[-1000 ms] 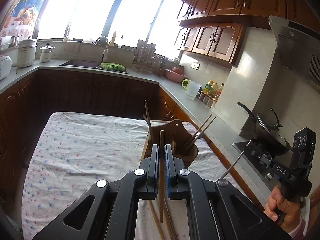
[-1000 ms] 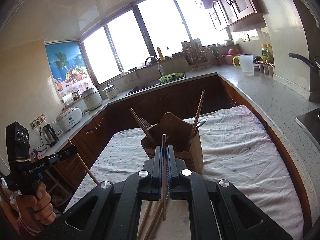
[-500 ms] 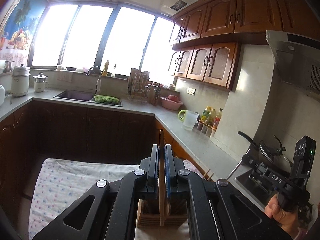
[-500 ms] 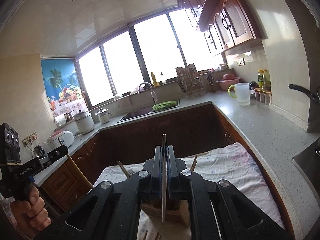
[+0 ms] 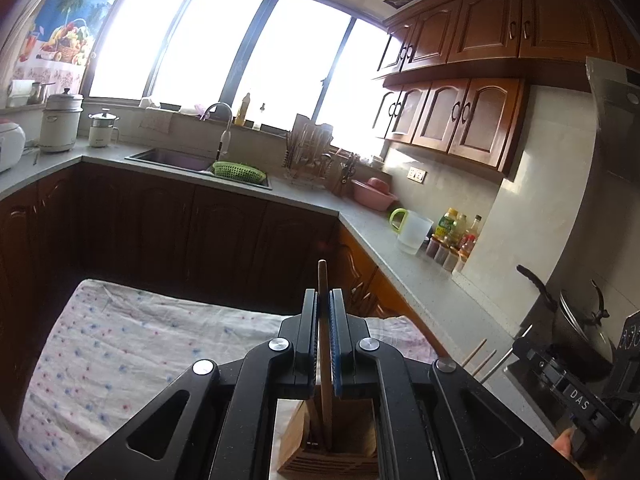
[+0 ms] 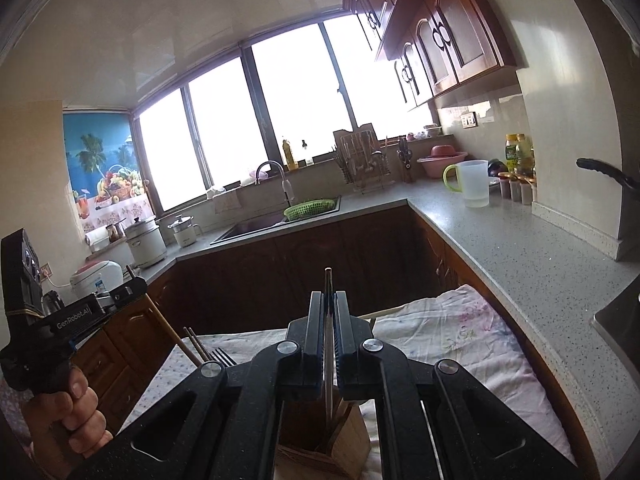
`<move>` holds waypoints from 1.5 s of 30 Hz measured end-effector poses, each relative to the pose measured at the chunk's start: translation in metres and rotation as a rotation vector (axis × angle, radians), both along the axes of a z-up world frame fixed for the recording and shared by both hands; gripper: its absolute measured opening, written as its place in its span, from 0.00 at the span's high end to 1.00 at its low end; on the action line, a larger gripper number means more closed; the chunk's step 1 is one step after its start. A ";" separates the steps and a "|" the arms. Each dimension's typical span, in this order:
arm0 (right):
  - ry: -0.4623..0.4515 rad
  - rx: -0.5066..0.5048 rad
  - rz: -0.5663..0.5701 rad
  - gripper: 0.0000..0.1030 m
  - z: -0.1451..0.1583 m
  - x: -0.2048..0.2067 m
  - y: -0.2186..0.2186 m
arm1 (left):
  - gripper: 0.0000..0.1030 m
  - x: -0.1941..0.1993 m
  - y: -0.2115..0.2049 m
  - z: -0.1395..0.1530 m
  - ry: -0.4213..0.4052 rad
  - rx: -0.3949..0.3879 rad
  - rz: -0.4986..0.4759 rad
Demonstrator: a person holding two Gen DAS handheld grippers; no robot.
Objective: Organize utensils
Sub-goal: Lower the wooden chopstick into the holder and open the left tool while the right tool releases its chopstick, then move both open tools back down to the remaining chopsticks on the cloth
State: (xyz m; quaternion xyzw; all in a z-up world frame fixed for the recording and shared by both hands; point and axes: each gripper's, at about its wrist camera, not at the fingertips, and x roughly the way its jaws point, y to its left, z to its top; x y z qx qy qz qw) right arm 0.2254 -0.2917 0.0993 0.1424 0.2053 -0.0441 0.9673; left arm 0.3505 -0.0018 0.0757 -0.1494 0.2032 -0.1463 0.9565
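Both grippers, left [image 5: 324,300] and right [image 6: 328,300], now hover over the wooden slotted utensil holder [image 5: 336,454].
Left pinches a brown wooden chopstick [image 5: 323,332], right a thin dark-tipped chopstick [image 6: 328,344]; tips enter slots, release next.

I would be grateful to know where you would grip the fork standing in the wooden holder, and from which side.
Pinch the fork at the neck just under its tines, coming straight down from above. It seems to stand tines-up in the wooden holder with its handle buried, so only the top is reachable. Chopsticks lean close beside it, so keep the fingers narrow.
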 end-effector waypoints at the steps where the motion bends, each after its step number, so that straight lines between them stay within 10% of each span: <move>1: 0.007 0.003 0.000 0.96 -0.005 0.001 0.000 | 0.97 0.003 -0.002 -0.005 0.010 -0.002 0.000; 24: 0.098 0.049 -0.004 0.95 -0.040 0.010 -0.004 | 0.95 0.027 -0.012 -0.022 0.094 0.071 -0.042; 28: 0.103 0.066 0.003 0.89 -0.039 0.009 -0.004 | 0.70 0.021 0.000 -0.023 0.123 0.025 -0.051; 37: 0.015 0.112 -0.030 0.17 -0.021 -0.019 -0.010 | 0.26 -0.033 0.024 -0.017 0.088 -0.007 0.028; 45: 0.025 0.144 -0.034 0.08 -0.031 -0.061 -0.001 | 0.23 -0.095 0.044 -0.037 0.165 -0.044 0.072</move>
